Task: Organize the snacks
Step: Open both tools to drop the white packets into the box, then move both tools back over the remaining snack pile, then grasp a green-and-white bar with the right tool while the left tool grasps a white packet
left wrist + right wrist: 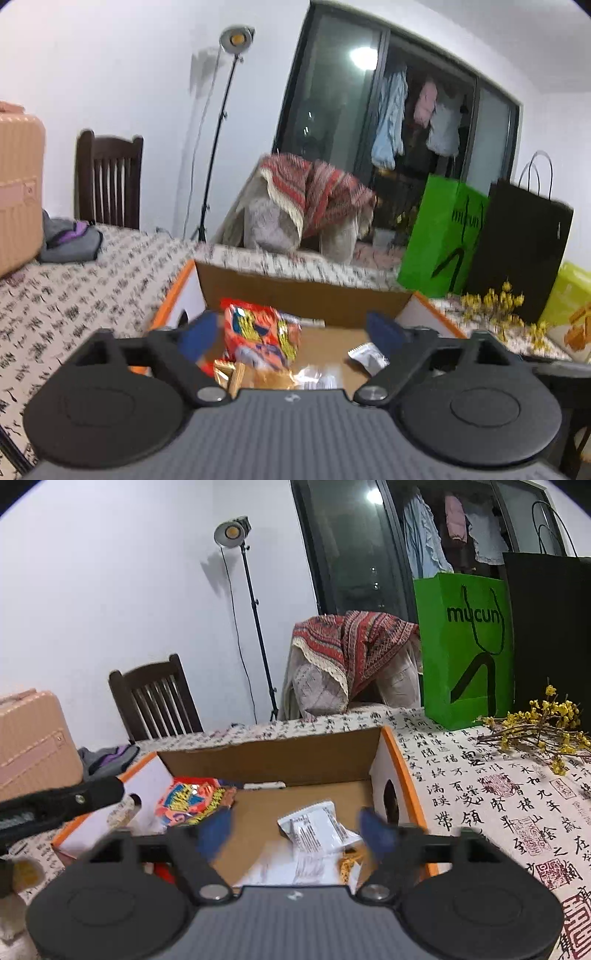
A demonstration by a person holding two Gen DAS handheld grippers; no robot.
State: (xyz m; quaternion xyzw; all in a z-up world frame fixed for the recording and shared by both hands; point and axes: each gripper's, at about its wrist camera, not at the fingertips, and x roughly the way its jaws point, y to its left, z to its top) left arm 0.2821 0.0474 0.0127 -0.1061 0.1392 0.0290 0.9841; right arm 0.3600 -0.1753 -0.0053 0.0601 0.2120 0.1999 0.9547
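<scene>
Left hand-held gripper (291, 334) jaws apart, empty, over cardboard box (295, 291); right hand-held gripper (295, 829) jaws apart above white snack packet (317, 829).

We note a green paper bag (465, 650) beside a black bag (550, 635), yellow-flowered twigs (543, 727), a dark wooden chair (155, 698), a lamp stand (255, 627) and a pink suitcase (33, 738).

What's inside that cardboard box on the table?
The cardboard box holds loose snacks: an orange-red packet at the left, a white wrapper on the right, and gold-wrapped pieces near the front. The near end of the floor is hidden behind the gripper bodies.
</scene>
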